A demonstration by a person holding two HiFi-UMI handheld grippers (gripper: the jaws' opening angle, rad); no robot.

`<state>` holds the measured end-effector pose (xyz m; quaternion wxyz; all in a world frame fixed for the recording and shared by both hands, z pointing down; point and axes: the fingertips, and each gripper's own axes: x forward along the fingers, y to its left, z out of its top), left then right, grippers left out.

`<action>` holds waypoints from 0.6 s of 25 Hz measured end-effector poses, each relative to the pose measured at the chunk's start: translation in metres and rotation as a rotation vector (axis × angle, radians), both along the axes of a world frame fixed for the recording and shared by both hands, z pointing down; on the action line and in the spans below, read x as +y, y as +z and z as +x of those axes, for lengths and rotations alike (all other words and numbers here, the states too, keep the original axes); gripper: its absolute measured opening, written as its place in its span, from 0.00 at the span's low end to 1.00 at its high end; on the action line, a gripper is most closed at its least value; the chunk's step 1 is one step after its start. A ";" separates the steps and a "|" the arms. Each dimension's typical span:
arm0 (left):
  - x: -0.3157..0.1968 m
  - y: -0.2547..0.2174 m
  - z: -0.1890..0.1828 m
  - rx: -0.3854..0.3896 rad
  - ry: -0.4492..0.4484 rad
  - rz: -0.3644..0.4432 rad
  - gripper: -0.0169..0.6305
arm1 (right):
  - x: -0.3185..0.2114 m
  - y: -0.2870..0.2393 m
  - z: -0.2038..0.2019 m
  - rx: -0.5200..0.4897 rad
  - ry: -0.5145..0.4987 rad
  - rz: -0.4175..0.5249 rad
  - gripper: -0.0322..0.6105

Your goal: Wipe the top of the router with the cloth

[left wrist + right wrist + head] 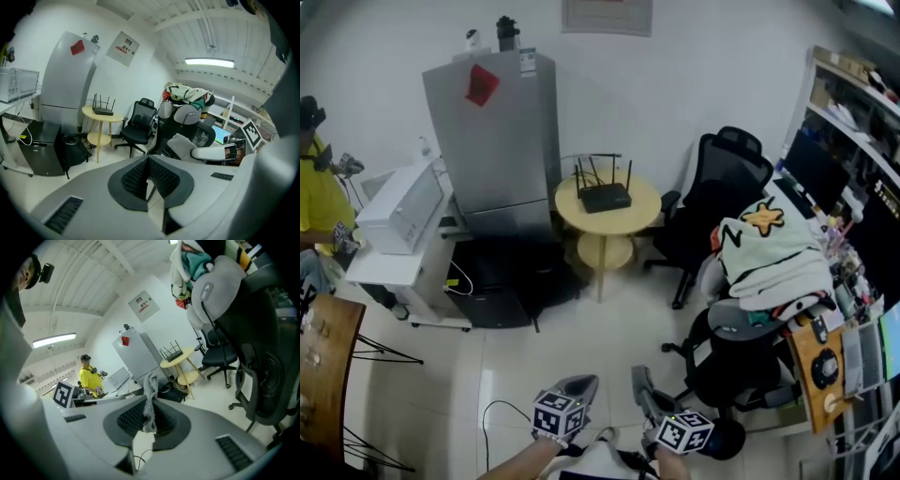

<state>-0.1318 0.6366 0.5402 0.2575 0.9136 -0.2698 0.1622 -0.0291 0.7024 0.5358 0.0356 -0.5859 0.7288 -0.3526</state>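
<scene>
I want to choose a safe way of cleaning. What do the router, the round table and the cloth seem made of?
Router: probably plastic, matte black, thin antennas. Round table: pale wood or laminate, smooth even top. Cloth: soft grey fabric, fuzzy and limp in the right claw.

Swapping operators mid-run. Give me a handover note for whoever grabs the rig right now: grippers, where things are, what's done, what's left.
Left gripper: jaws together, nothing between them.
Right gripper: shut on the grey cloth, which sticks out past the jaws.
Router: sits on the round side table beside the fridge, across the floor from both grippers, untouched.
Done: cloth is gripped.
Left: walk up to the table, lower the cloth onto the router's top and wipe it.
</scene>
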 end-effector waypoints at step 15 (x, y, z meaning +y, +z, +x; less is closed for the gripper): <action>-0.053 0.004 0.042 -0.049 -0.034 -0.004 0.02 | -0.041 0.021 0.051 -0.074 0.006 -0.020 0.11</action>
